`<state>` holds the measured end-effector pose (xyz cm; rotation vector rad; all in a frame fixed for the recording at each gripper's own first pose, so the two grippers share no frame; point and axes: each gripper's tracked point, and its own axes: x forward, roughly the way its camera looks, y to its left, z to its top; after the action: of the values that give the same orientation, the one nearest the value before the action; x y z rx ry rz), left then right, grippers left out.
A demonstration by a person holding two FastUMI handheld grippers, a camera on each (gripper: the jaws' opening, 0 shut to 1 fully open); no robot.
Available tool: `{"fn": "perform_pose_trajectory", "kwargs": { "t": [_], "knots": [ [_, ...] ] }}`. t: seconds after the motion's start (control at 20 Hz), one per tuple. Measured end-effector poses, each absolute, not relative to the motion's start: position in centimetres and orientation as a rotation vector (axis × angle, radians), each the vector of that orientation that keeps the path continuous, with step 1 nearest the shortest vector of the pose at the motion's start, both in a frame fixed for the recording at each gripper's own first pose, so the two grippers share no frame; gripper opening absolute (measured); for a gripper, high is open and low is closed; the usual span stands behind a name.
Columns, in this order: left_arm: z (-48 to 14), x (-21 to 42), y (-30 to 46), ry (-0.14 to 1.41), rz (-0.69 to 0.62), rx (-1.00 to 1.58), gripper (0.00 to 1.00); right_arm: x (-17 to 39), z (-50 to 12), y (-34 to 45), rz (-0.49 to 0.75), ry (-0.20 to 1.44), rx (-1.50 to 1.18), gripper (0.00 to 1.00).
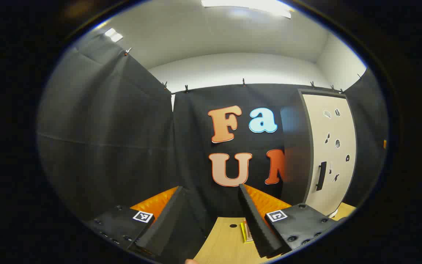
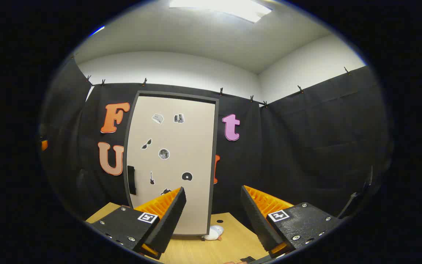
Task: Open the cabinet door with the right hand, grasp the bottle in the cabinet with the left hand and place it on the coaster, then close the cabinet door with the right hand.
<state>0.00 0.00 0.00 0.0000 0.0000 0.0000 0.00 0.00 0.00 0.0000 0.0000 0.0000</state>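
Cabinet [image 2: 172, 161] stands upright at the back of the wooden table [image 2: 211, 249], against the black cloth wall, its pale door [image 2: 181, 146] closed inside a dark frame, so whatever is inside is hidden and the bottle cannot be located. Small stickers dot the door, and a dark handle [image 2: 131, 180] sits on its left edge in the right gripper view; in the left gripper view the same cabinet [image 1: 330, 154] appears far to the right with the handle [image 1: 321, 176] on its near edge. A small white object [image 2: 213, 232] lies on the table just beside the cabinet's lower right corner. A flat yellow-edged item [image 1: 247, 231], possibly the coaster, lies on the table between the left gripper's fingers. Left gripper [image 1: 211, 216] is held level facing the wall, its jaws apart and holding nothing. Right gripper [image 2: 213, 216] faces the cabinet door, jaws apart as well, clear of the handle.
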Motion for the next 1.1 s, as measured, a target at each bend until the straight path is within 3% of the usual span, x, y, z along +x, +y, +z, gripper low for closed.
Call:
{"fn": "perform_pose_trajectory", "kwargs": {
  "t": [0.1, 0.2, 1.1],
  "knots": [
    [-0.2, 0.2, -0.6, 0.006, -0.019, -0.016, 0.96, 0.0, 0.5, 0.3, 0.011, -0.012, 0.010, 0.97],
    [-0.3, 0.4, -0.8, 0.011, -0.024, -0.021, 0.96, 0.1, 1.0, 0.2, 0.006, -0.025, 0.006, 0.93],
    [1.2, -0.2, -1.1, -0.031, -0.022, 0.034, 0.96, 1.0, 0.4, 2.6, 0.040, -0.027, 0.011, 0.93]
  ]
}}
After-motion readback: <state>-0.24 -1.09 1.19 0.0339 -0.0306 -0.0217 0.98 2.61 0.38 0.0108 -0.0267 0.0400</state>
